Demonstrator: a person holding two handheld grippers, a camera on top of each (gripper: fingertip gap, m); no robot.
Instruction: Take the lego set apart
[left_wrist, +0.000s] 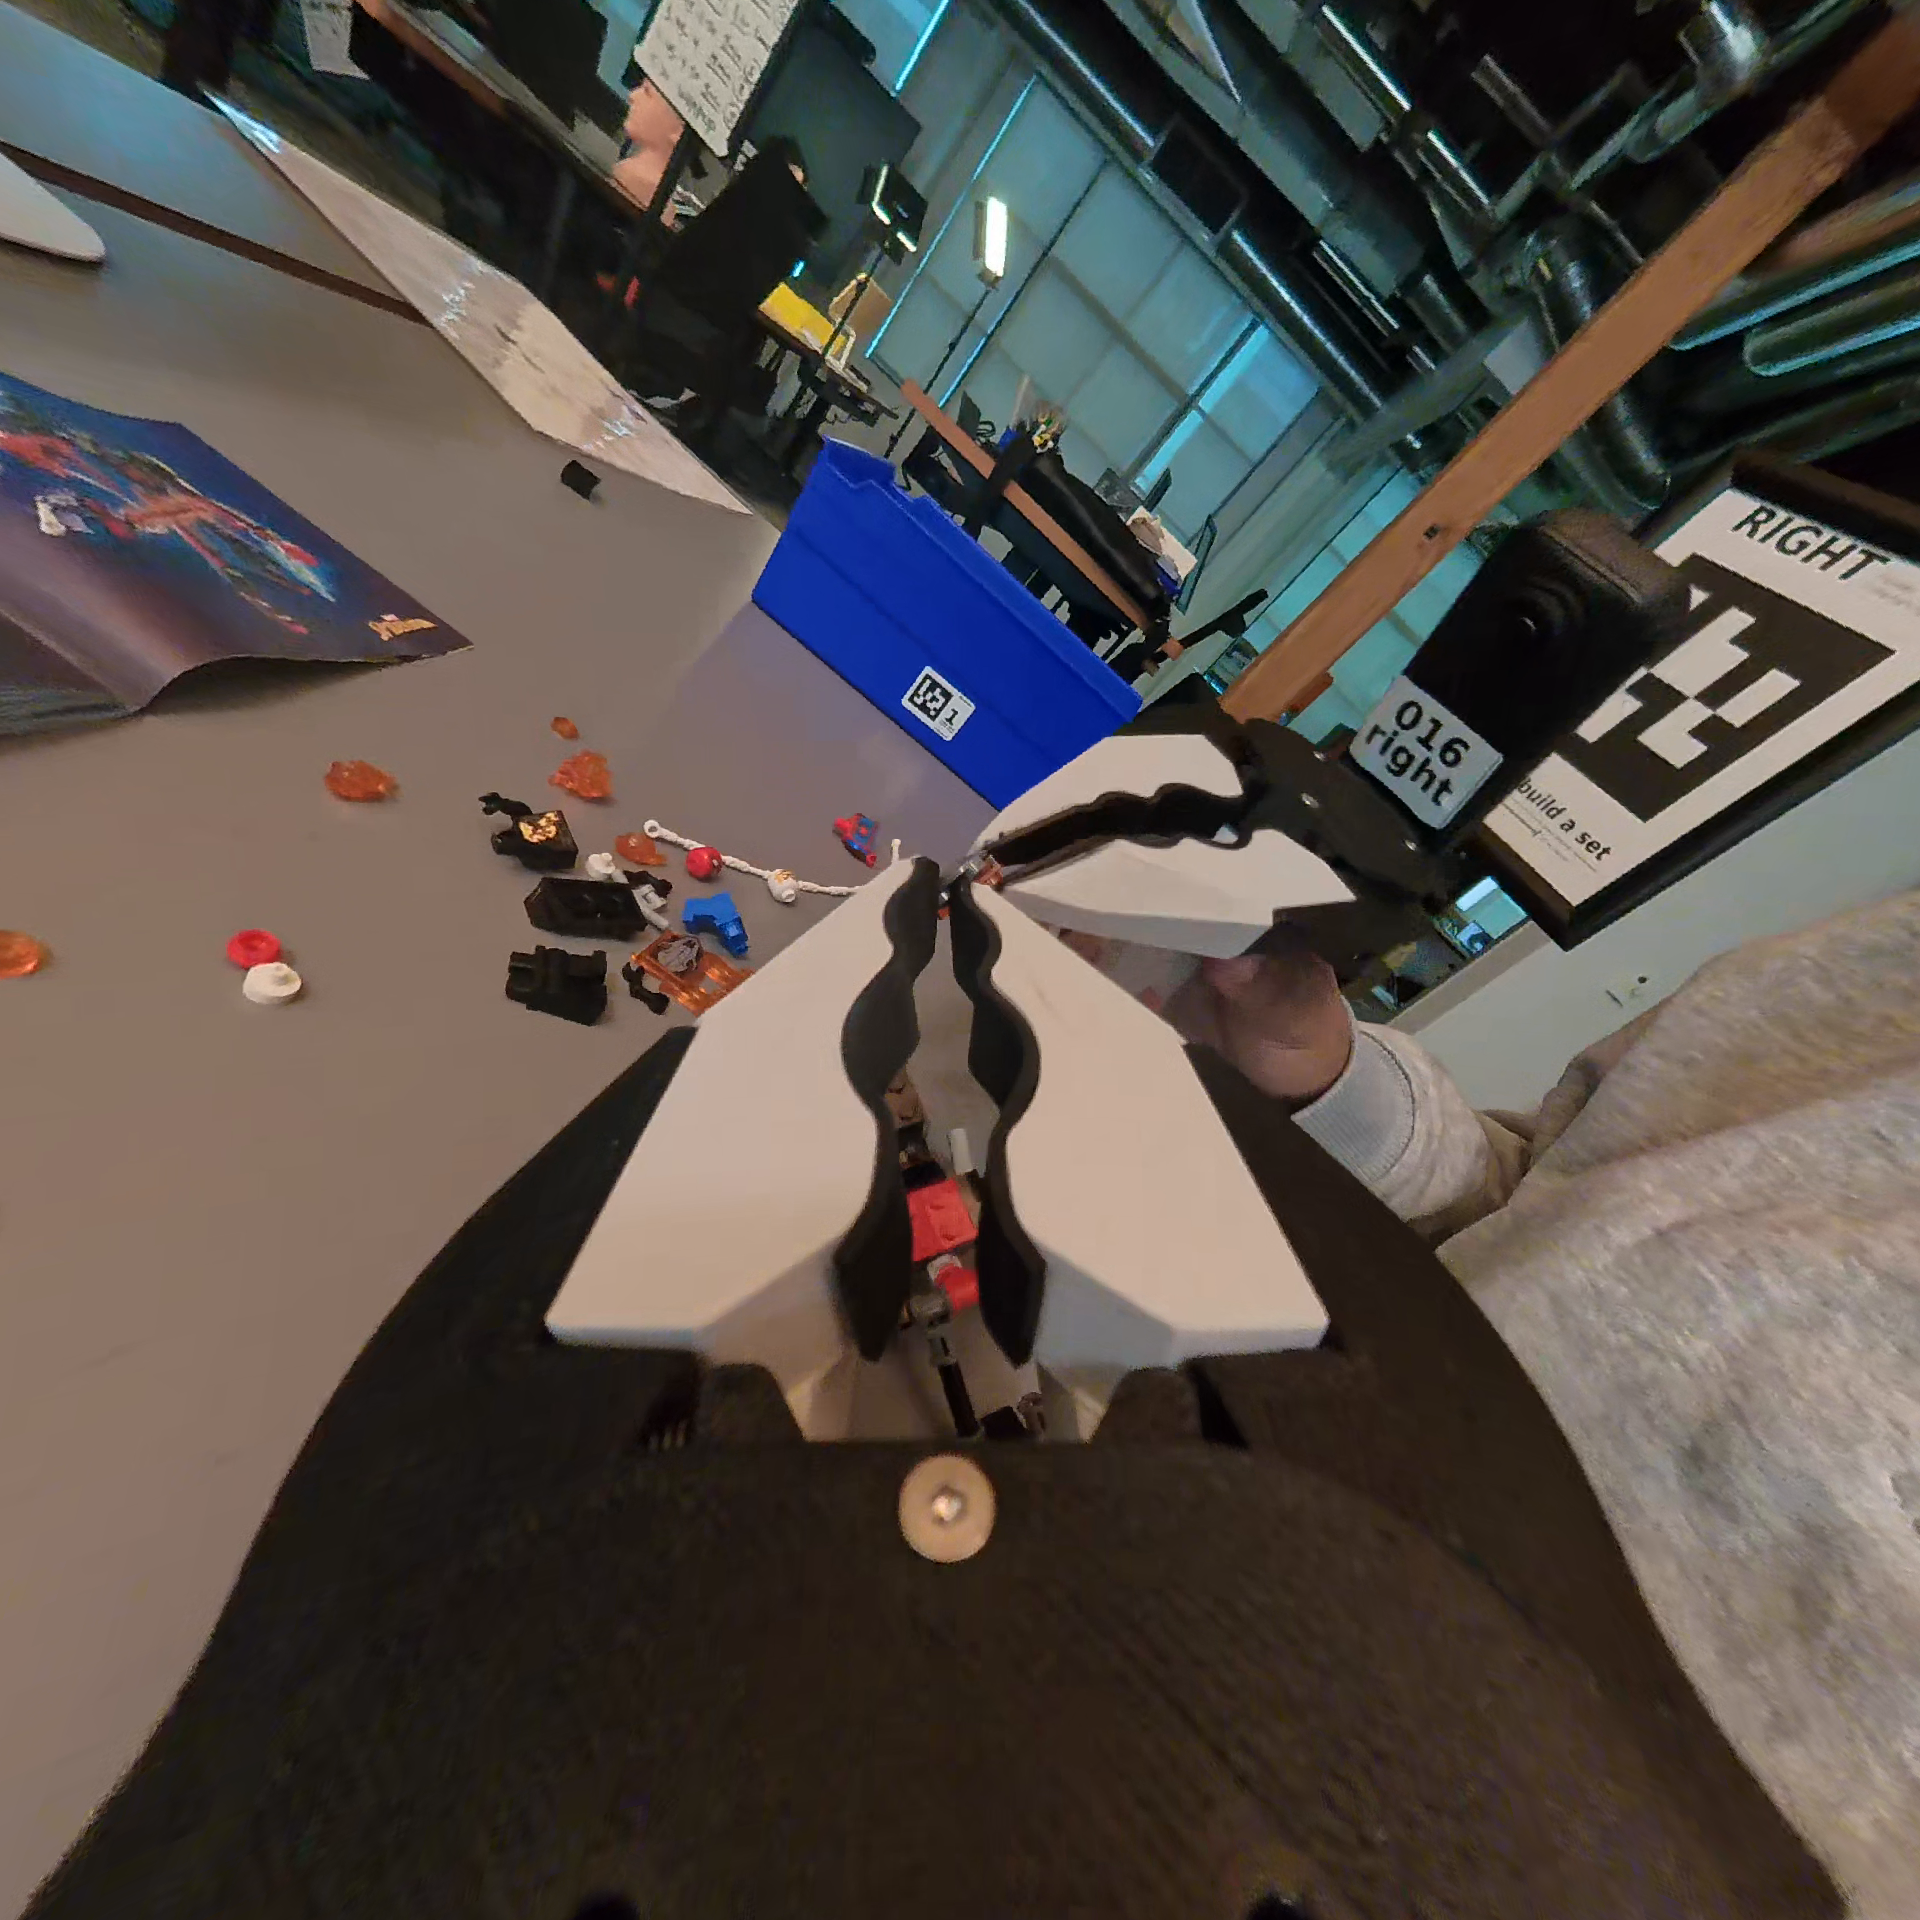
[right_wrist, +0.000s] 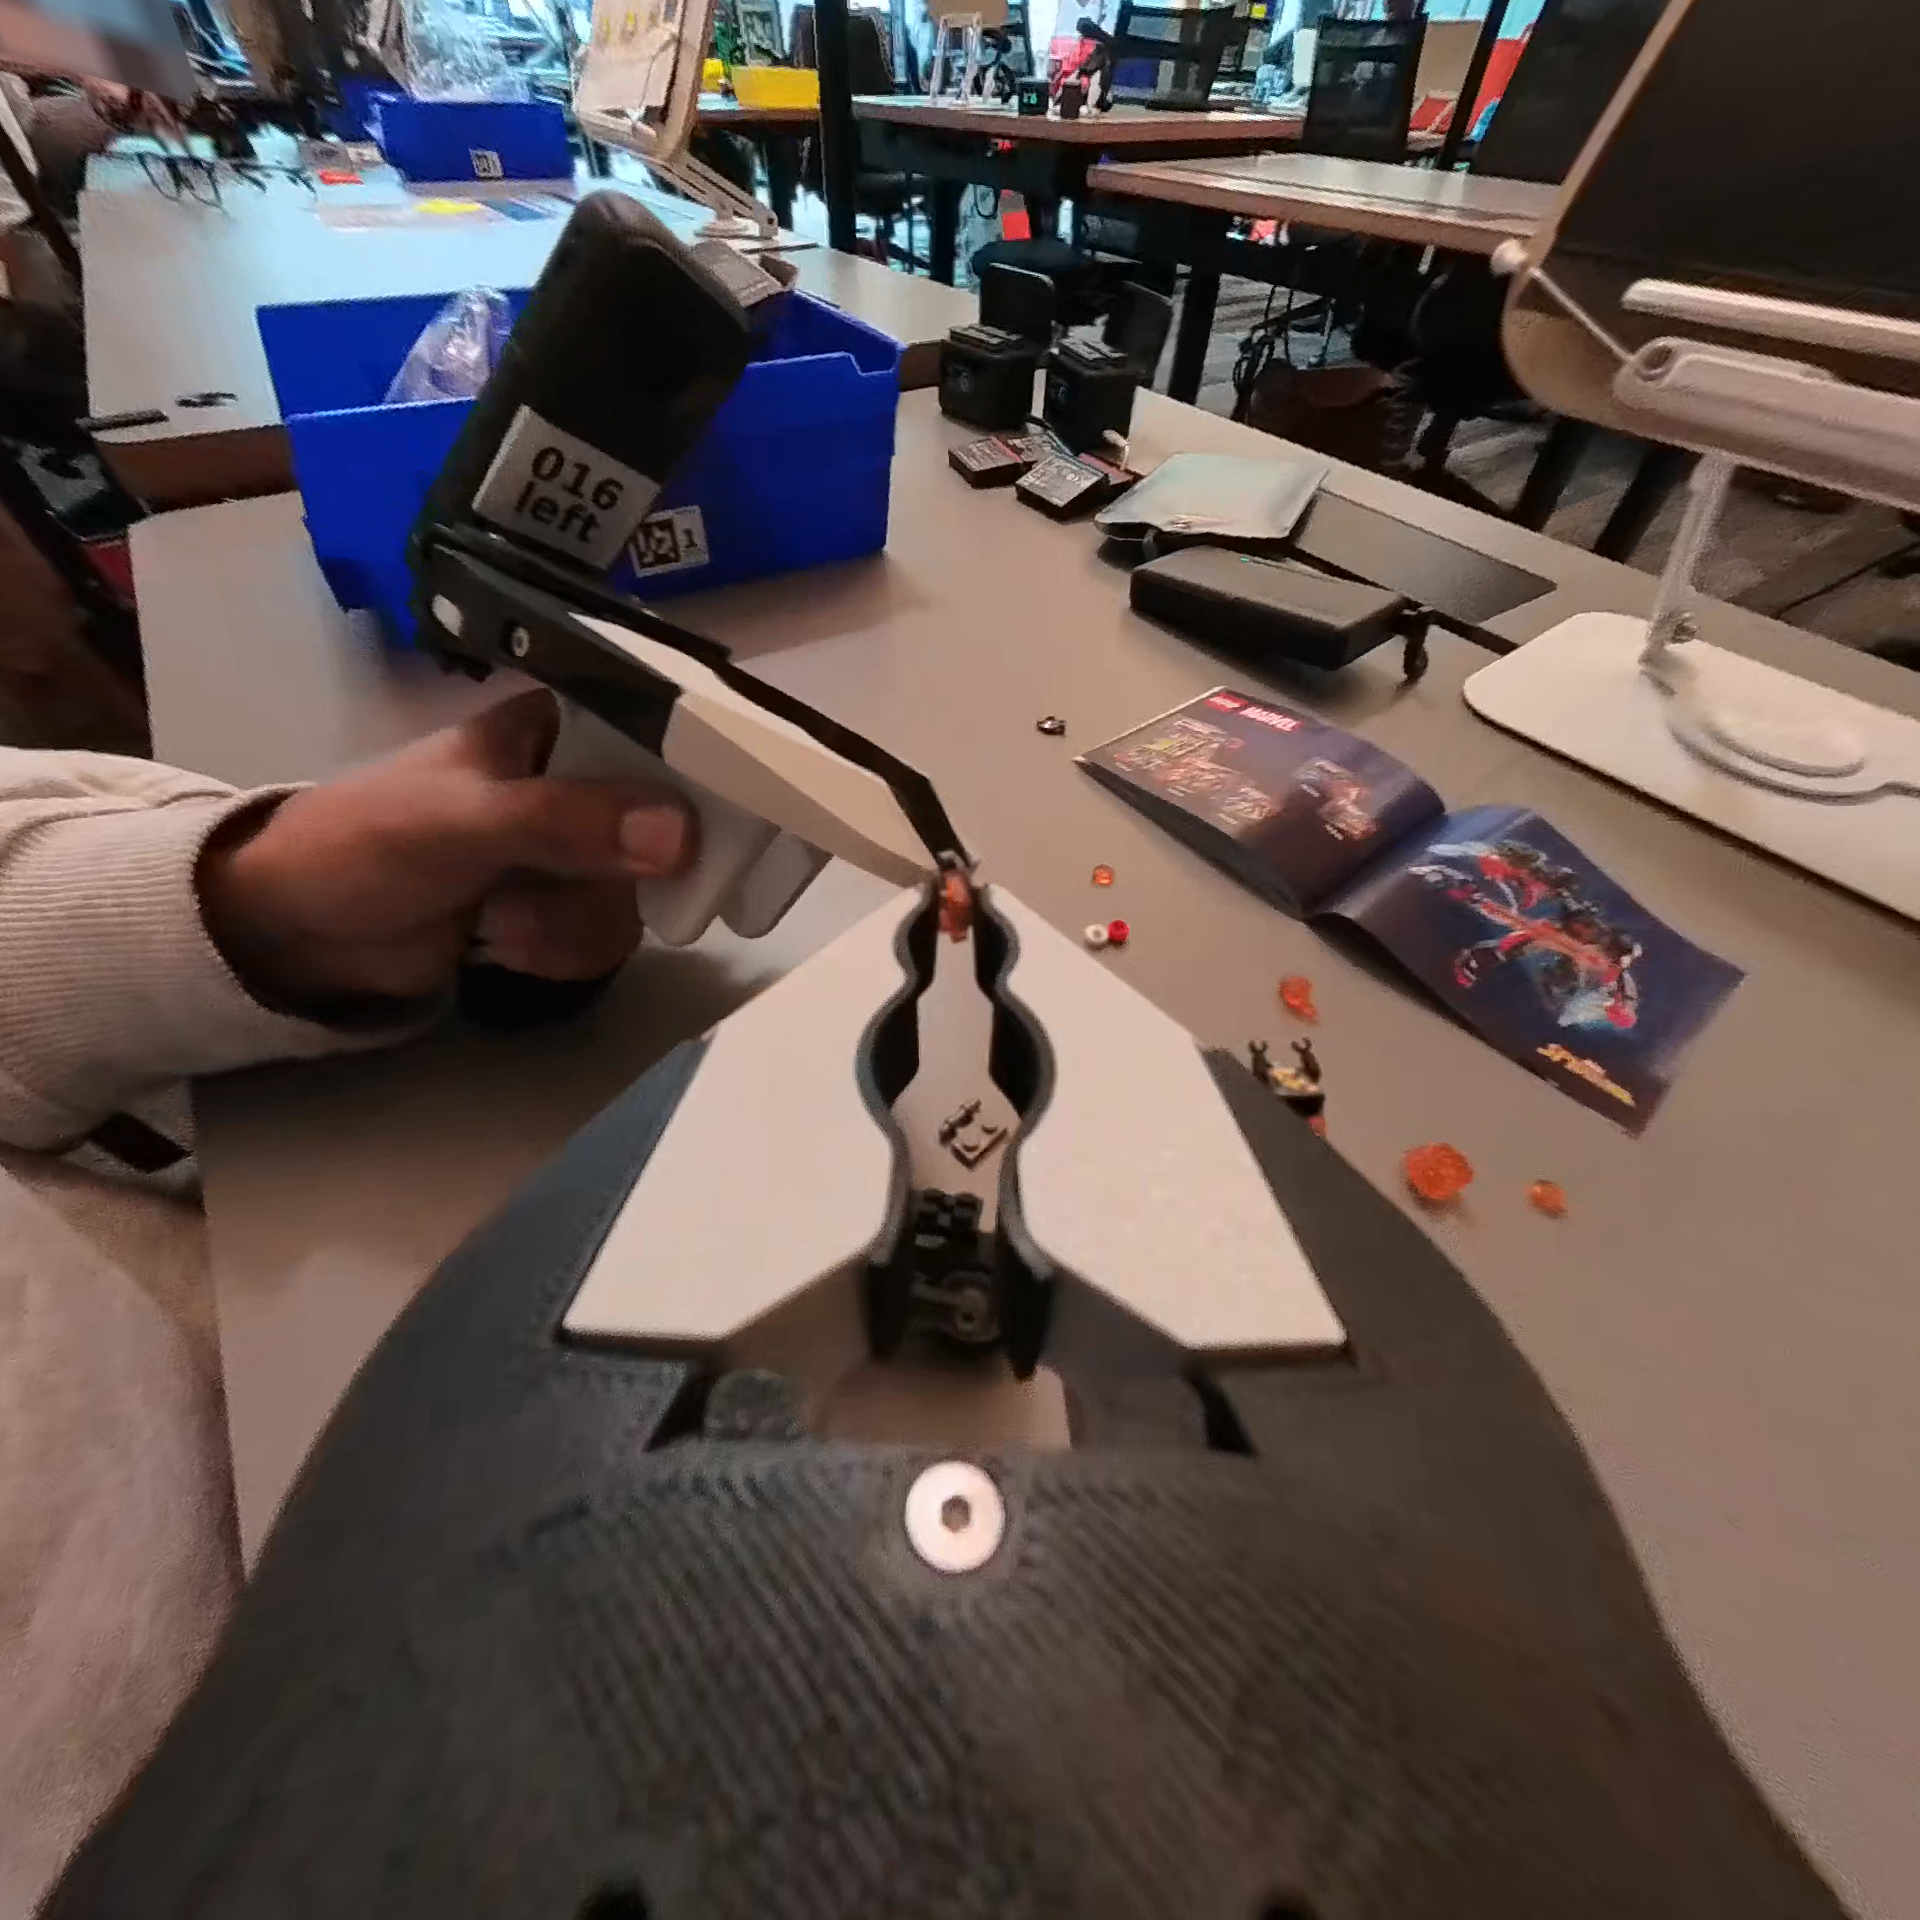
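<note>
A small orange lego piece (right_wrist: 954, 906) is pinched at the tips by both the left gripper (left_wrist: 940, 883) and the right gripper (right_wrist: 954, 914), jaws clamped together on it, held above the table (right_wrist: 935, 665), probably for pulling apart. Loose pieces (left_wrist: 582, 914), a booklet (right_wrist: 1455, 862) and a blue bin (left_wrist: 935, 634) are seen nearby; nothing is blocked.
</note>
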